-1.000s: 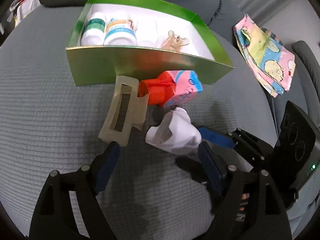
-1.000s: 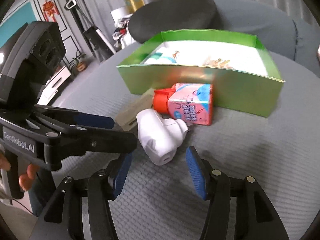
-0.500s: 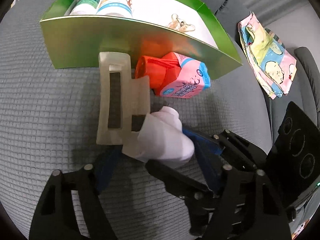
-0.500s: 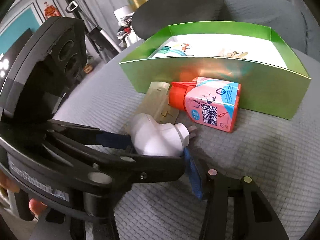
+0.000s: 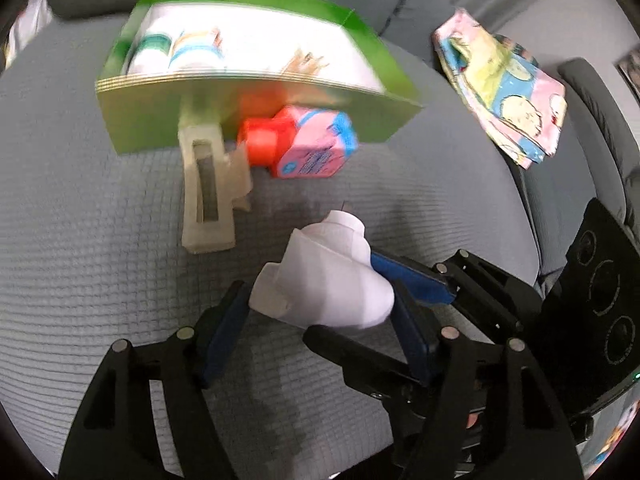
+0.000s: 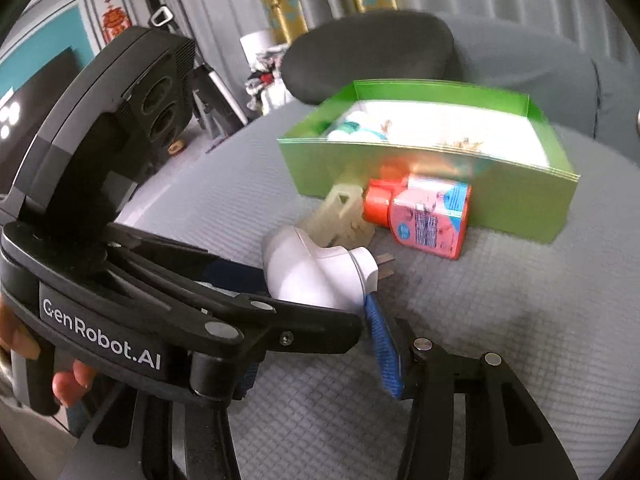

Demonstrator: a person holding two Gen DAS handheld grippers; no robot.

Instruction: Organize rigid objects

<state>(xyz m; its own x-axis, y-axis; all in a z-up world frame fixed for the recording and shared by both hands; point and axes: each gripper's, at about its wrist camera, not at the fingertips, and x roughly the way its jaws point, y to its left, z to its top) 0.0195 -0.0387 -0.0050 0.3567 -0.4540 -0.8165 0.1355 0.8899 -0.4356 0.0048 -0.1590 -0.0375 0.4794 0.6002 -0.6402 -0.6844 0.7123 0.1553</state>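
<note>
Two tools clamp one white plug adapter: left tool and right tool both grip it just above the grey cushion, near clear hair clip, pink bottle, green box.

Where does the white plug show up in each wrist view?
Left wrist: the white plug sits low and right of centre, between the blue pads of both grippers.
Right wrist: the plug is just left of centre, prongs pointing right, behind the other gripper's black frame.
Shared landmark: the green box beyond it, with the pink bottle against its near wall.
</note>
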